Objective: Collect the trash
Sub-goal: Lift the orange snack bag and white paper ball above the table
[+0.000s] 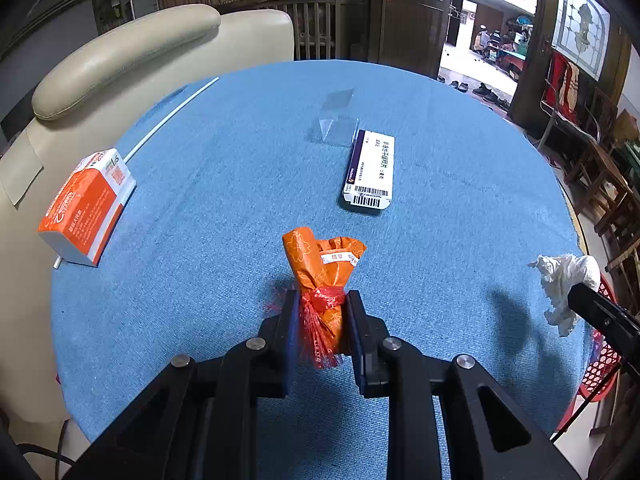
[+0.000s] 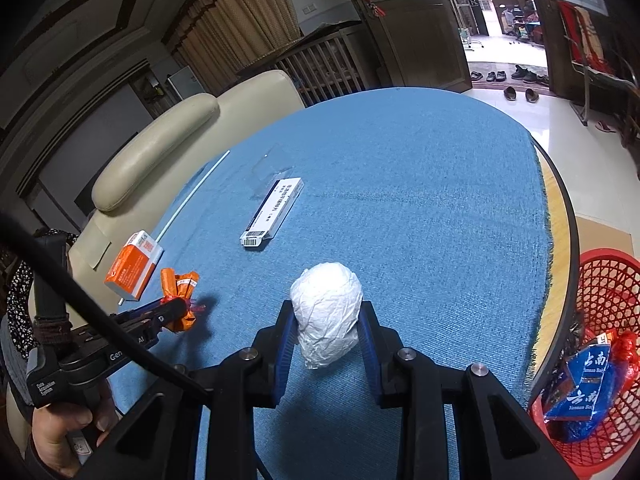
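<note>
Orange wrapper [image 1: 324, 268], tied with red netting, is clamped between the jaws of the left gripper [image 1: 322, 300] and held just above the blue cloth [image 1: 440, 208] that covers the table. White crumpled paper wad [image 2: 326, 312] is clamped likewise between the jaws of the right gripper [image 2: 326, 322], also over the cloth, toward the table's right side. Both grippers point downward toward the table.

Still lying on the cloth: a white medicine box [image 1: 370, 170] with a barcode, near the middle; a clear plastic piece [image 1: 336, 120] touching its far end; an orange-and-white carton [image 1: 86, 208] at the left edge; a thin white stick [image 1: 172, 118] running away from that carton.

Beside the table on the right stands a red plastic basket [image 2: 608, 280], which holds a blue packet [image 2: 580, 384] and some red netting. A cream leather chair [image 1: 120, 56] stands at the table's left. A person's hand [image 2: 60, 436] grips the left gripper's handle.
</note>
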`<move>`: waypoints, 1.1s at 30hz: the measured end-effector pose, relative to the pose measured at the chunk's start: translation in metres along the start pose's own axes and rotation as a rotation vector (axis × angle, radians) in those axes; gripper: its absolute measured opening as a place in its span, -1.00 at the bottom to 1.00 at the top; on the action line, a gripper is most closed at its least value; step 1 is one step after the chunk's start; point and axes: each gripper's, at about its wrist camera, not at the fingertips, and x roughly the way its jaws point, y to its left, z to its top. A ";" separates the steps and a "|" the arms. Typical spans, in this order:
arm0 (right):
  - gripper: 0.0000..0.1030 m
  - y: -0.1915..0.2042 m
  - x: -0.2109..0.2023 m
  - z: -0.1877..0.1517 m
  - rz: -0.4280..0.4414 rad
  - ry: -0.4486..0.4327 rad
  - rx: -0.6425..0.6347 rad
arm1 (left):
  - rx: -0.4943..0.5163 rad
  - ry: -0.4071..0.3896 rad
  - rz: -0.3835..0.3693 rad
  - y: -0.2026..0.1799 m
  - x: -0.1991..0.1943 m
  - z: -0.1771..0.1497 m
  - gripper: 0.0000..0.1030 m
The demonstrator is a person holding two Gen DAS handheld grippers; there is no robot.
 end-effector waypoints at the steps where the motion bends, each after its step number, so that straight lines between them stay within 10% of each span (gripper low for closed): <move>1: -0.37 0.000 0.000 0.000 -0.001 -0.001 -0.001 | 0.000 0.000 0.000 0.000 0.000 0.000 -0.53; 33: -0.36 -0.027 -0.026 -0.004 -0.012 -0.041 0.060 | 0.065 -0.022 -0.021 -0.027 -0.008 0.002 -0.53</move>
